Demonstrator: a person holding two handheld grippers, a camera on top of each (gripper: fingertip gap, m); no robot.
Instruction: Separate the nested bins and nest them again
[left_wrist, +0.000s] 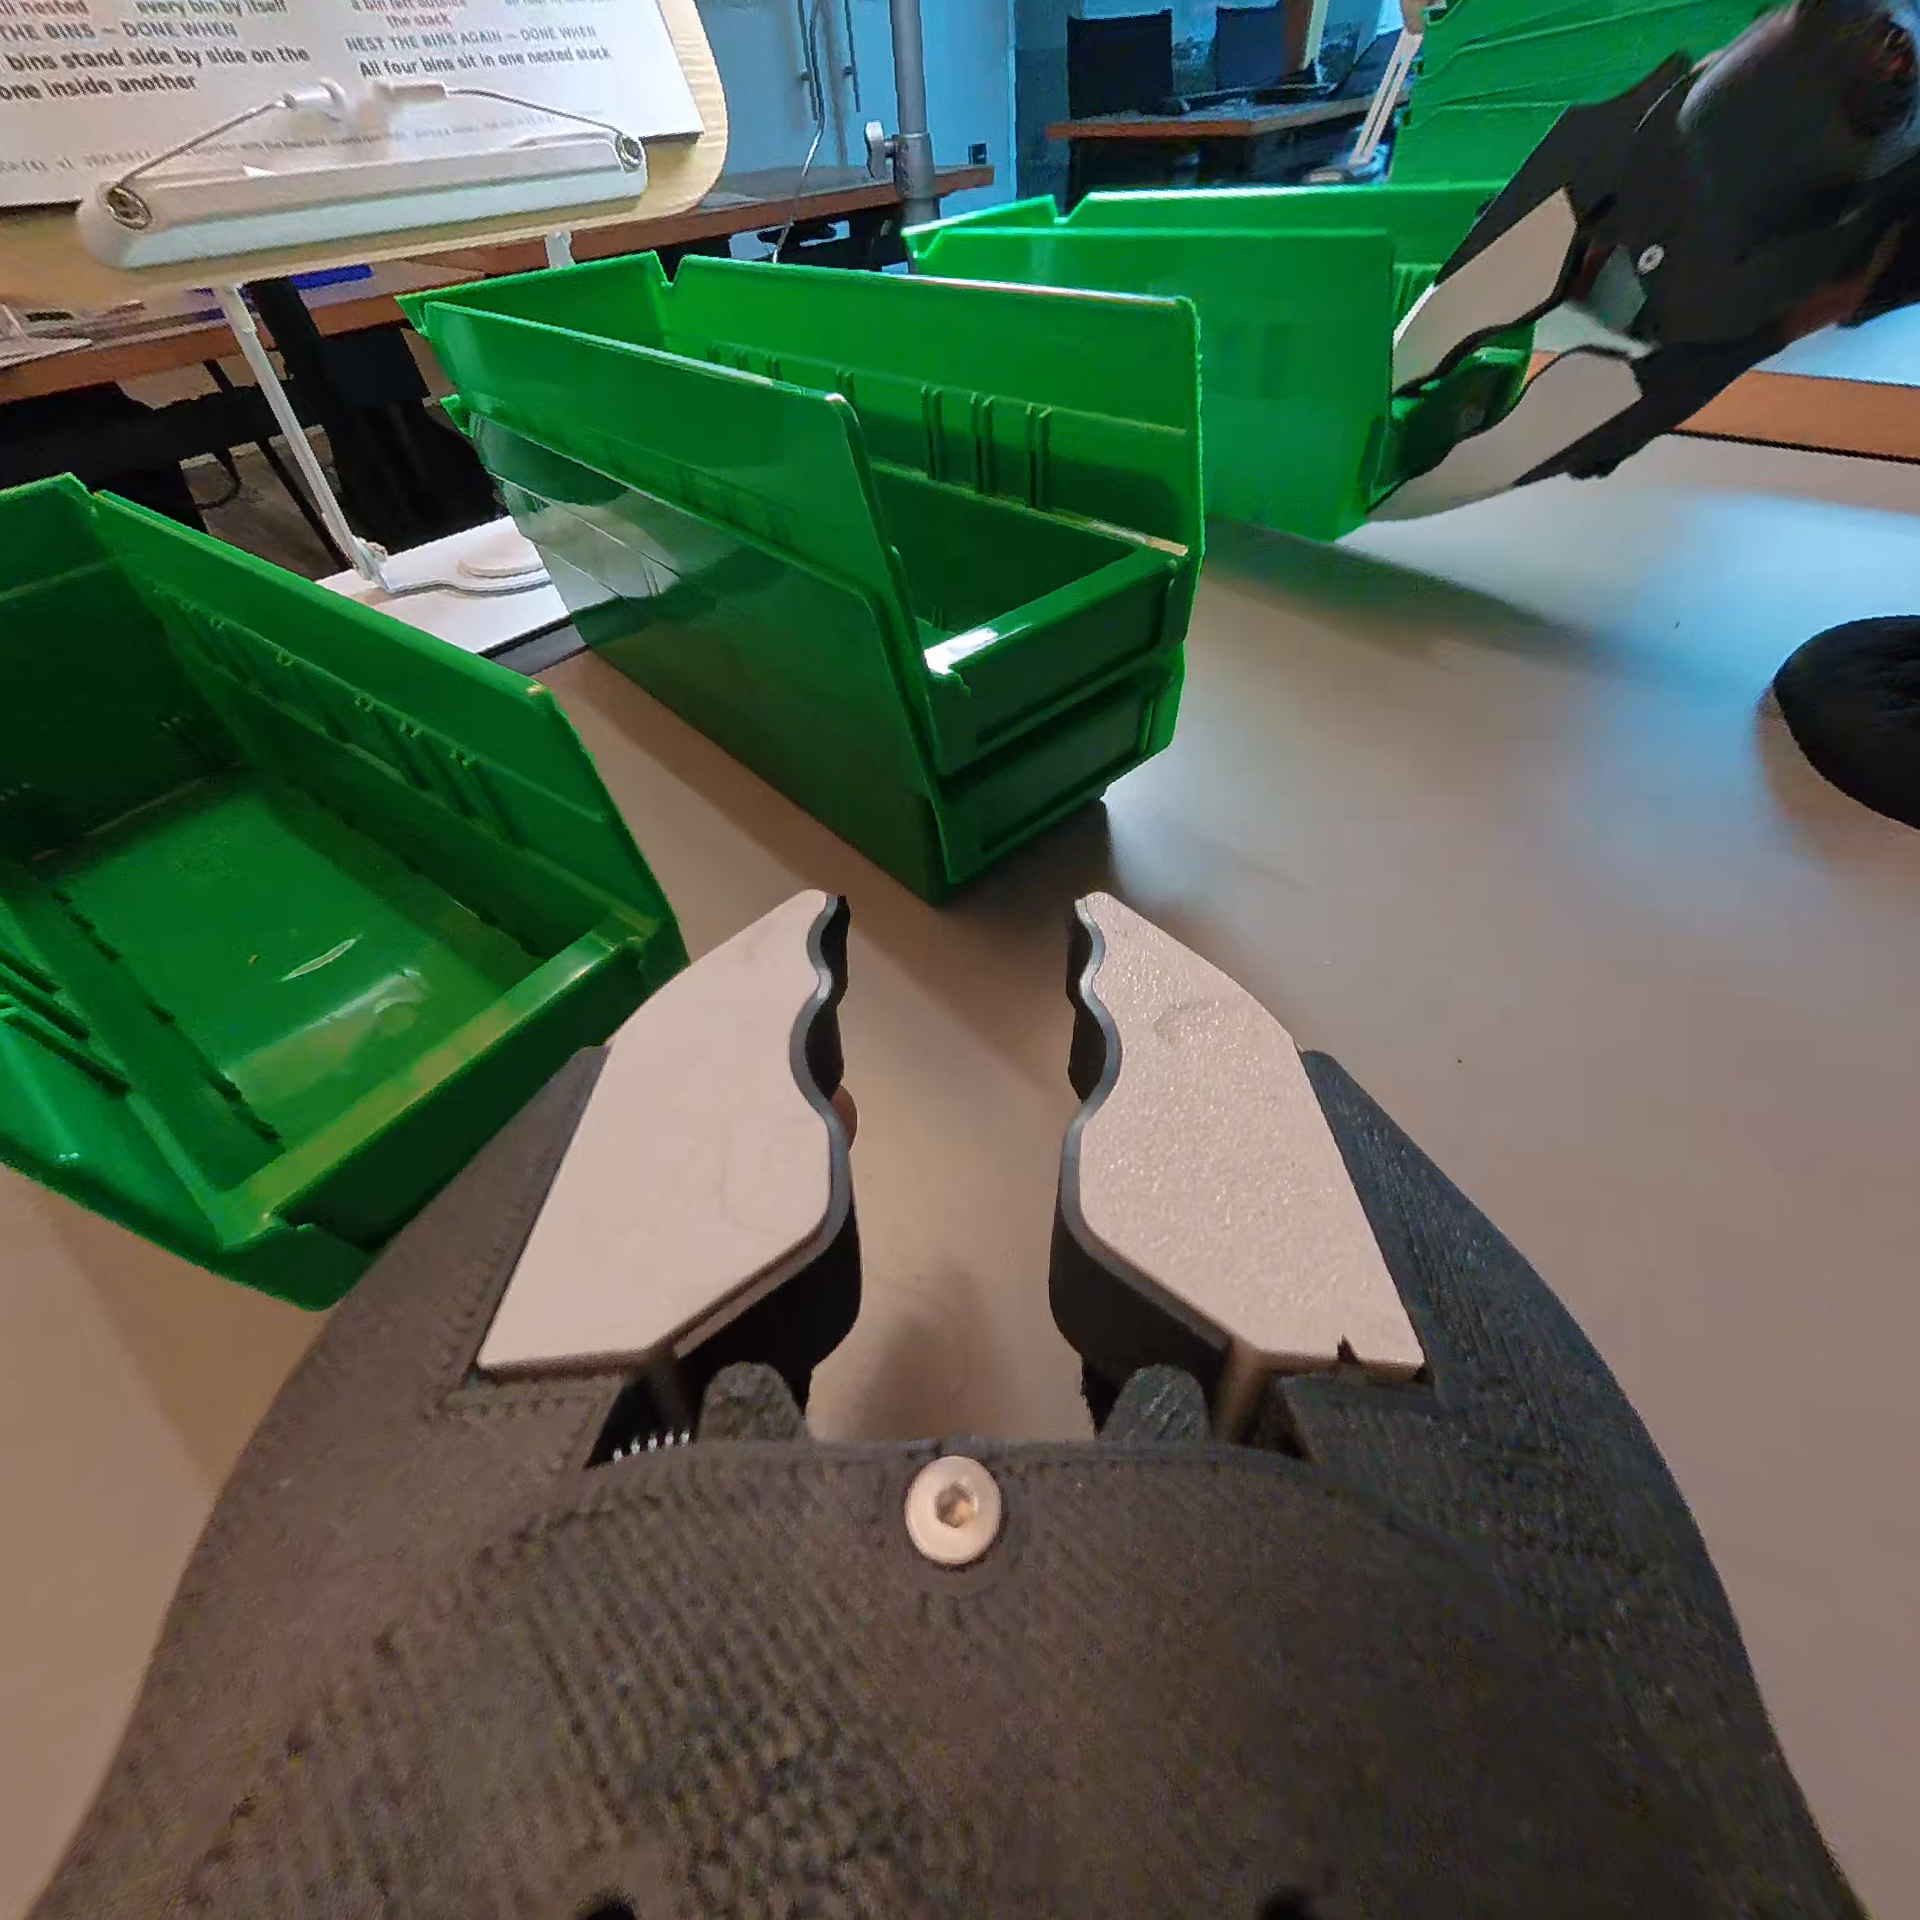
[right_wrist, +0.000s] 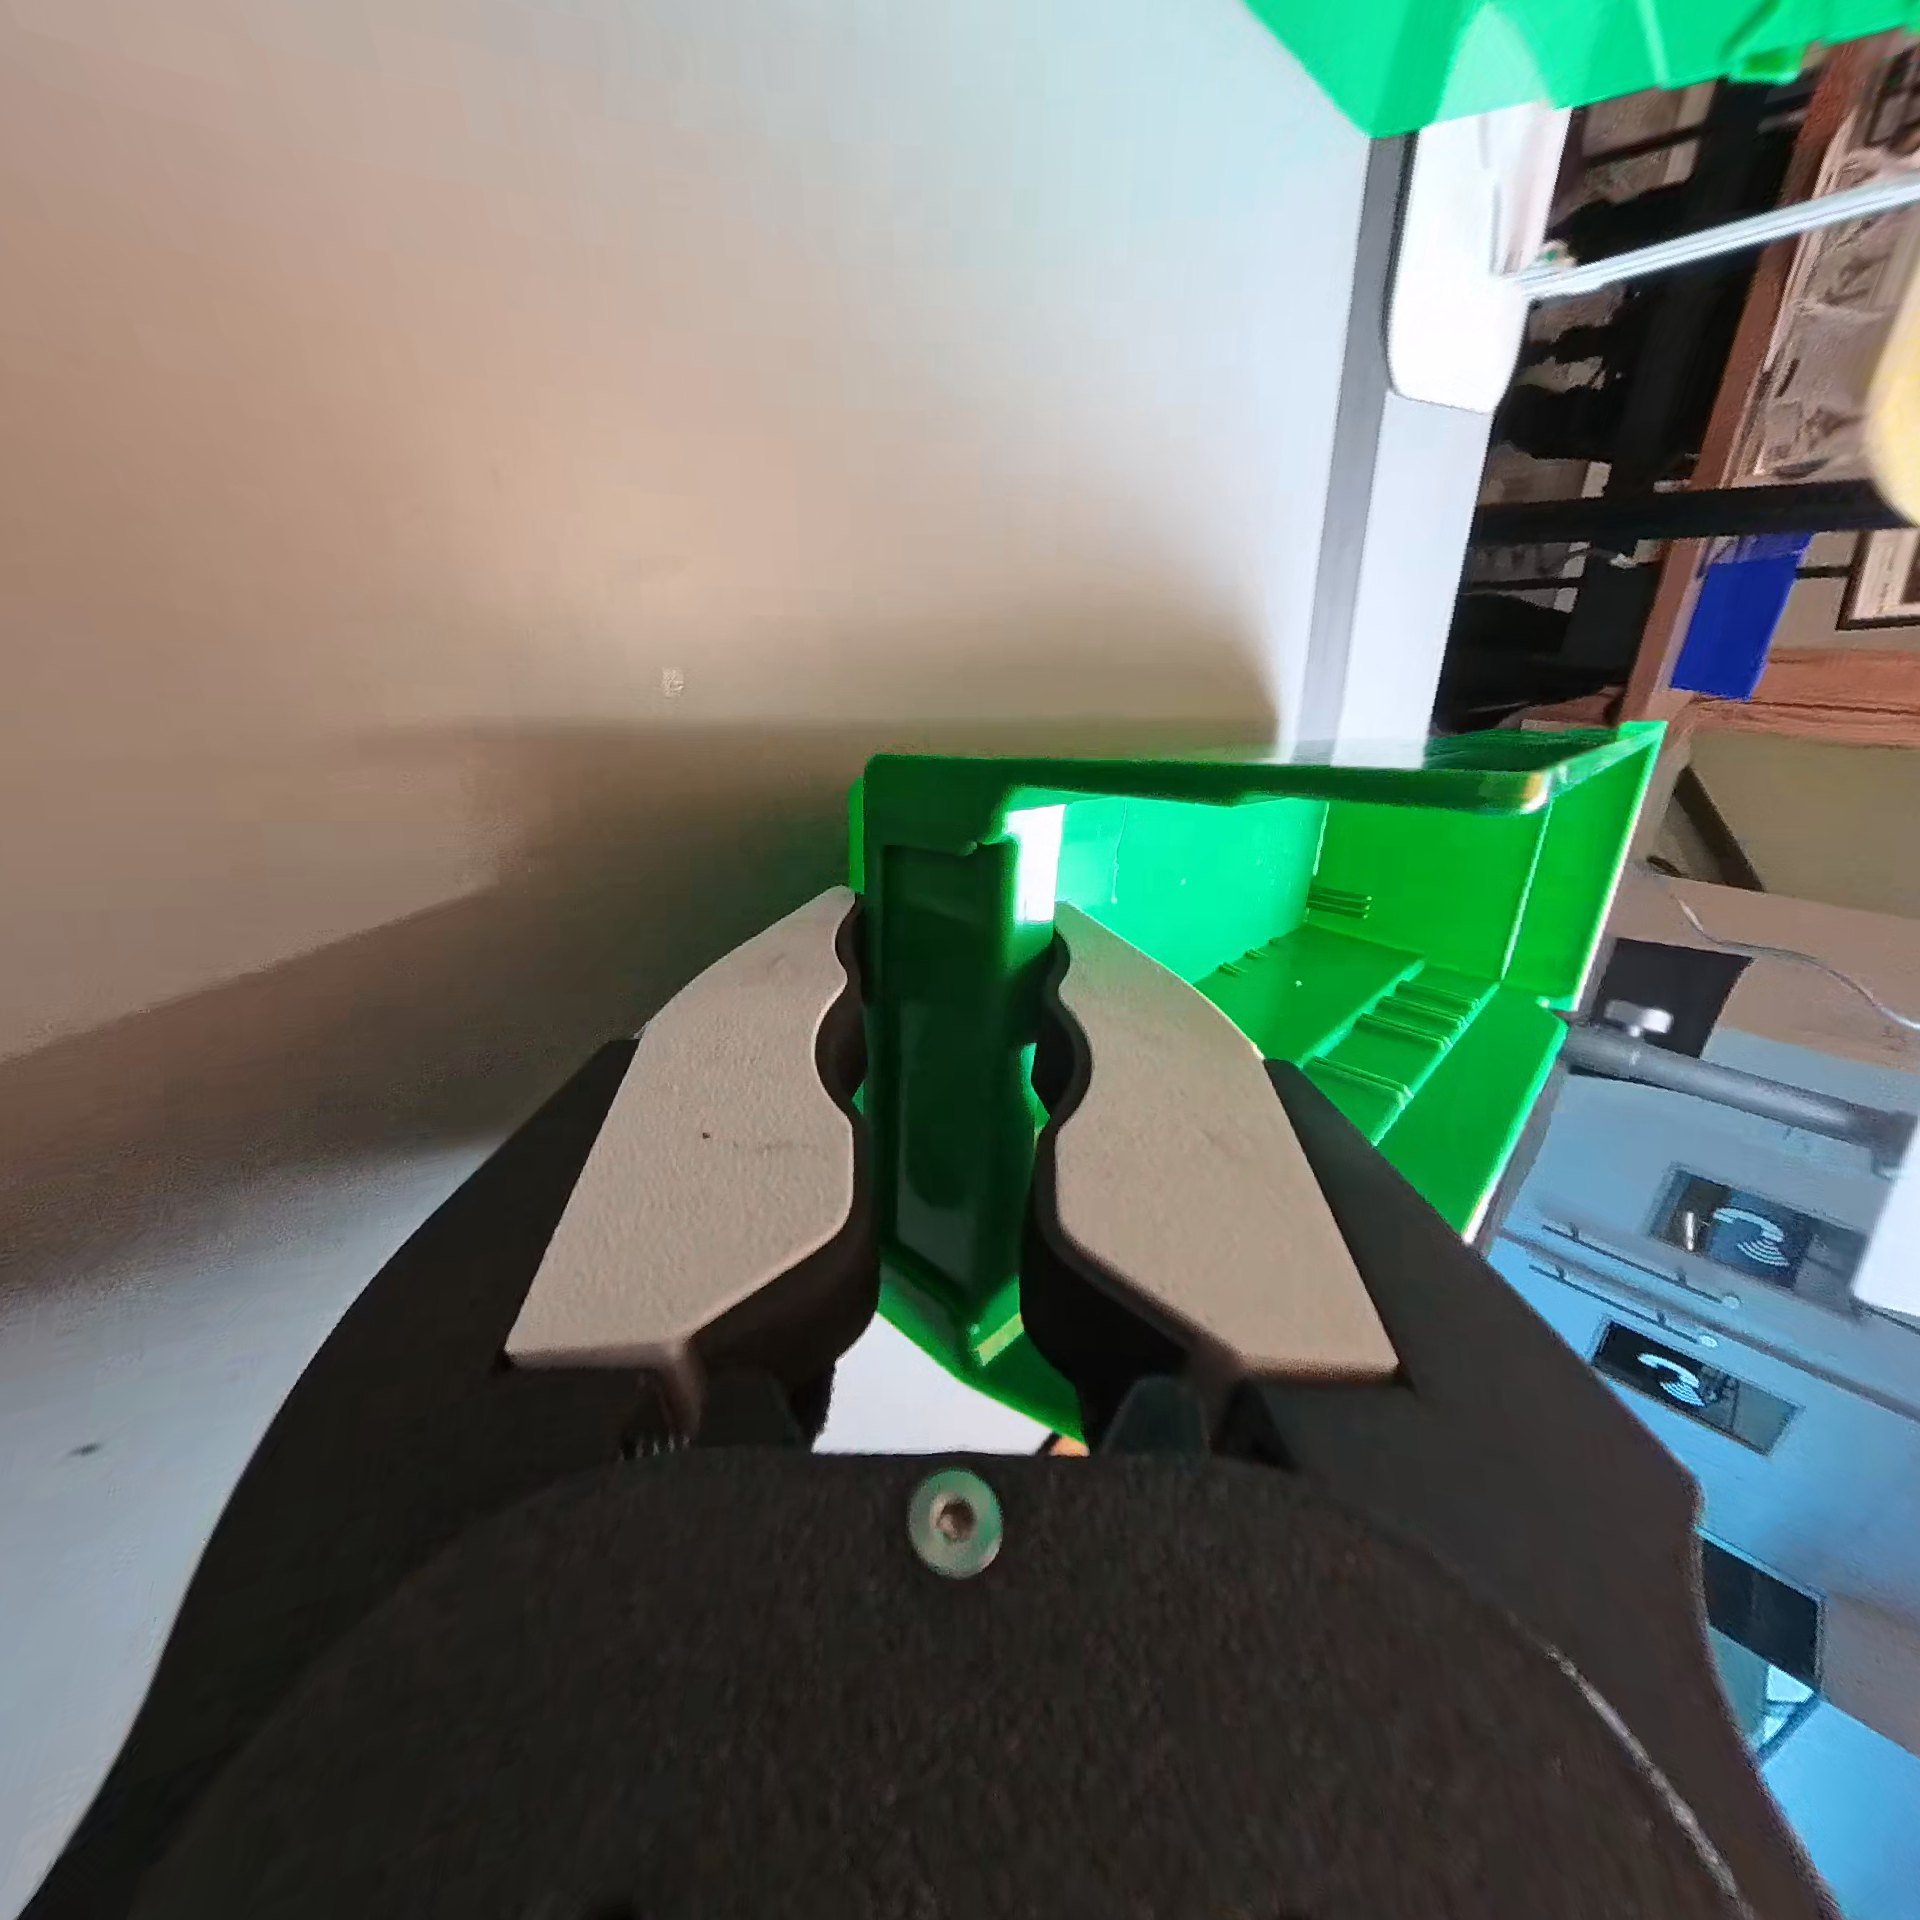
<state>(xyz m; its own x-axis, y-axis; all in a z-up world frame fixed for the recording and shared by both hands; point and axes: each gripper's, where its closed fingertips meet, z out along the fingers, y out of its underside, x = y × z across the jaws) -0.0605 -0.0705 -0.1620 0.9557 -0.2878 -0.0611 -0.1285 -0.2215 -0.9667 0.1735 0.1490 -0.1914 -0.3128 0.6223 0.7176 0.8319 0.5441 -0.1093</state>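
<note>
While the left gripper (left_wrist: 956, 935) hovers open above the table (left_wrist: 1455, 935), the rolled right gripper (right_wrist: 951, 940) clamps 1 green bin (right_wrist: 1351, 997); only the left wrist view shows 2 nested bins (left_wrist: 831, 582).

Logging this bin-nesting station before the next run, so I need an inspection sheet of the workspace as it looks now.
Surface: beige table, mostly bare.
Job's things: single green bin at left; nested pair in the middle; third bin held at its front lip.
Clutter: black round object at right edge.
Tongs: left tongs open, empty; right tongs shut on the third bin's lip.
Cables: nothing seen.
Surroundings: clipboard on white stand, desks behind.
</note>
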